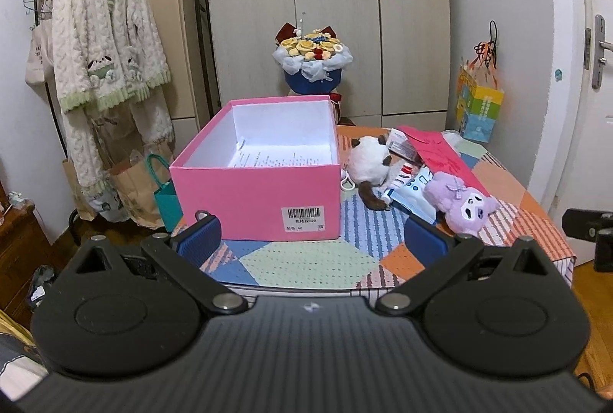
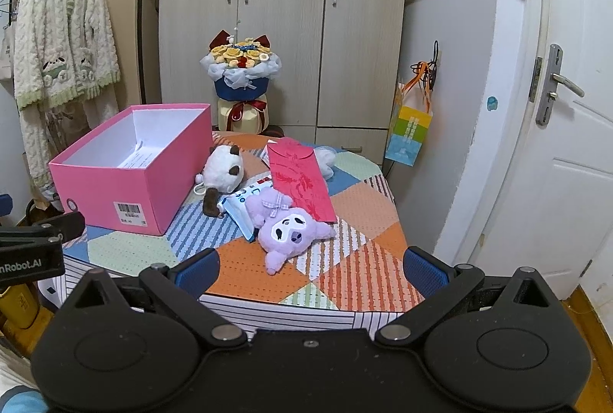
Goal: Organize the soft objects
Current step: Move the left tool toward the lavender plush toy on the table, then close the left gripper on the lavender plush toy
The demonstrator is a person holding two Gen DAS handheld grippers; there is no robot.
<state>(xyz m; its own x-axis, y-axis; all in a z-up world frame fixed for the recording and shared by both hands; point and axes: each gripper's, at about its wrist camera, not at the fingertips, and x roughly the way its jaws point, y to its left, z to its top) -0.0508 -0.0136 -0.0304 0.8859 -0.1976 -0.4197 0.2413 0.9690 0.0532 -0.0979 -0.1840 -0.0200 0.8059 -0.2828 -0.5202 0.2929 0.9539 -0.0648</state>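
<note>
An open pink box (image 1: 264, 198) (image 2: 126, 190) stands on the patchwork table, with only a sheet of paper inside. Right of it lie a white and brown plush (image 1: 369, 160) (image 2: 224, 169) and a purple plush (image 1: 459, 204) (image 2: 291, 231), nearer the front. My left gripper (image 1: 312, 240) is open and empty, just short of the box's front wall. My right gripper (image 2: 312, 269) is open and empty, above the table's front edge, a little short of the purple plush.
A red envelope (image 2: 300, 181), a blue-white packet (image 2: 239, 208) and a white soft bundle (image 2: 325, 160) lie among the plushes. A flower bouquet (image 2: 241, 68) stands behind the table. Wardrobe (image 2: 283, 14) at the back, door (image 2: 567, 152) at right, hanging clothes (image 1: 103, 41) at left.
</note>
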